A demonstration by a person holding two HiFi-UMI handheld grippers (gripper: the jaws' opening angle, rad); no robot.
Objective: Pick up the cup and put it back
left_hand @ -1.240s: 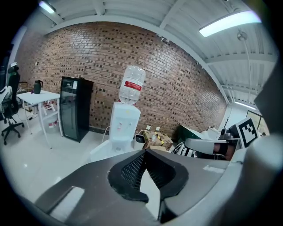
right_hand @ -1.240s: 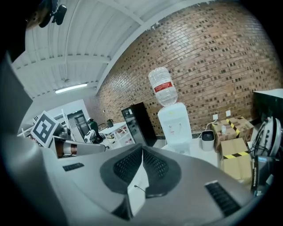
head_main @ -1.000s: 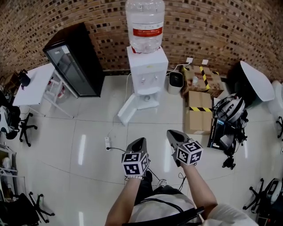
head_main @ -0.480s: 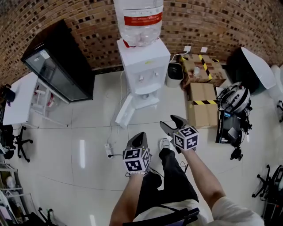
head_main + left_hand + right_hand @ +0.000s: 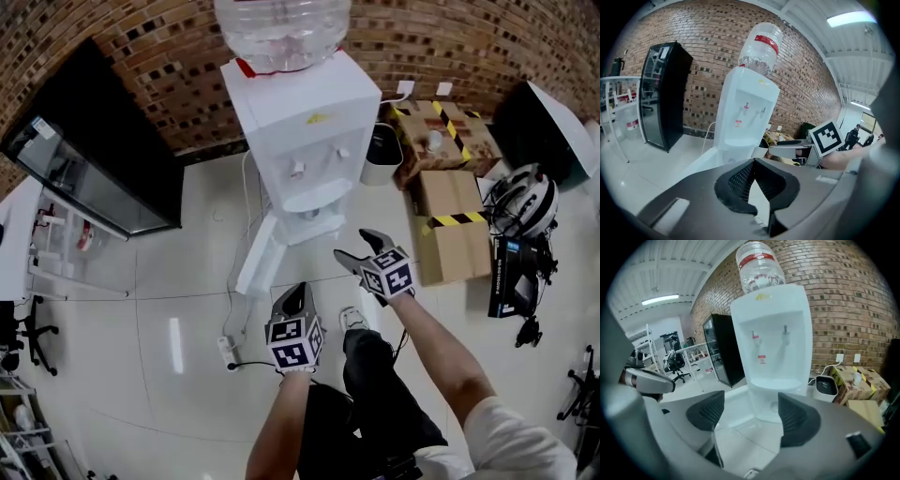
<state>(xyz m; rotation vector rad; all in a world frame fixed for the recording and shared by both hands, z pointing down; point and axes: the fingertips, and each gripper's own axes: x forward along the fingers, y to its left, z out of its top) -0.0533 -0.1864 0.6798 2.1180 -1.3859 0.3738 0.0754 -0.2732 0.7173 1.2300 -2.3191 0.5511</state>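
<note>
The cup is hard to find: no view shows it plainly. The right gripper view shows only a small pale round shape (image 5: 774, 406) low in the water dispenser (image 5: 300, 122), in the open compartment under the taps. Whether that is the cup, which way it points and how its long axis lies cannot be told. The bottle (image 5: 281, 28) on top is cut off by the upper edge of the head view.

The left gripper (image 5: 296, 292) has its fingers closed tip to tip with nothing between them. The right gripper (image 5: 353, 246) has its fingers spread wide and empty; they have just been opening. Between them its own view shows only the dispenser's lower front and the floor.

Compared with a second ago, the dispenser fills more of the head view and both grippers sit nearer to it, the right one just short of the hanging white door (image 5: 255, 253), whose lower edge swings out toward the floor
</note>
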